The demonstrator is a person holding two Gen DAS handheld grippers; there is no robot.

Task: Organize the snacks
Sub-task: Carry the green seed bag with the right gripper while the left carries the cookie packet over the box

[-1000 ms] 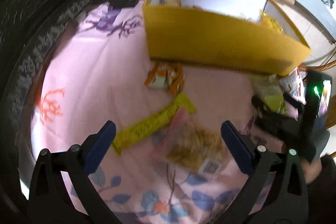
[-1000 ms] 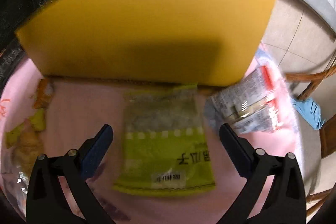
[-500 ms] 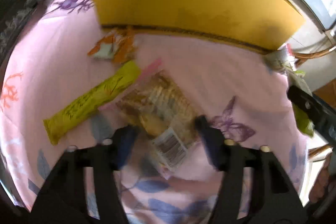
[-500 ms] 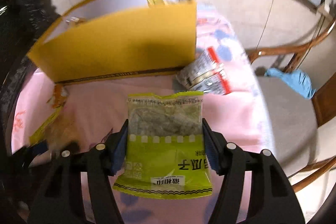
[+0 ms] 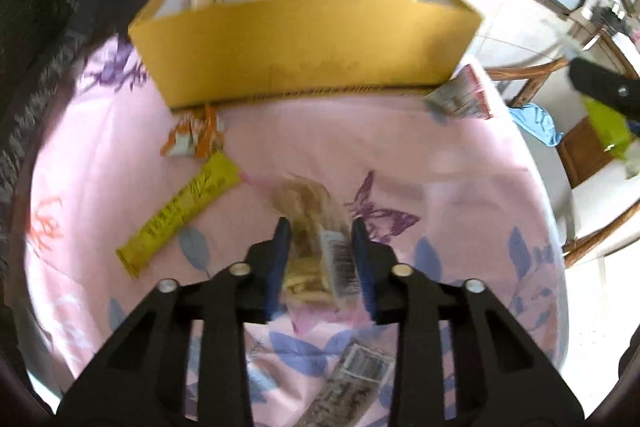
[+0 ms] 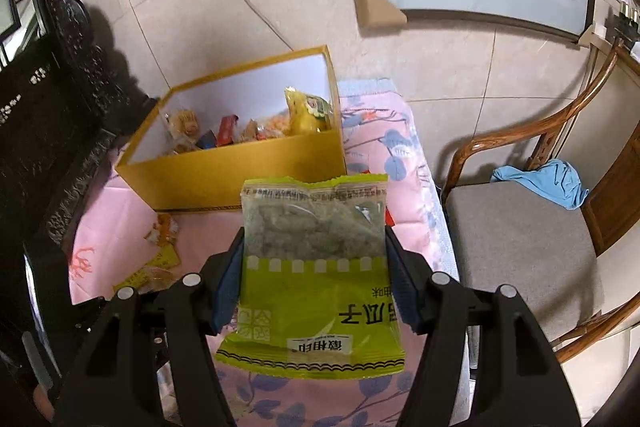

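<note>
here we hold two packets near the yellow box [image 6: 236, 163], both hands busy at once. our right gripper [image 6: 314, 279] clamps the green seed packet [image 6: 312, 267] by its side edges, lifted clear of the pink cloth [image 6: 116, 219] in front of the box; it looks light, crinkly and slick, so we judge the flat sides the safest hold. our left gripper [image 5: 318, 251] has just been closing, its jaws now narrow and pinched on the clear cracker packet [image 5: 316, 231] on the cloth, well short of the box; soft wrap, brittle contents, we think. a yellow bar [image 5: 180, 211] and an orange packet [image 5: 192, 139] lie between it and the box front, a silver packet [image 5: 460, 95] at the box's right corner. the box wall must be cleared from above.
</note>
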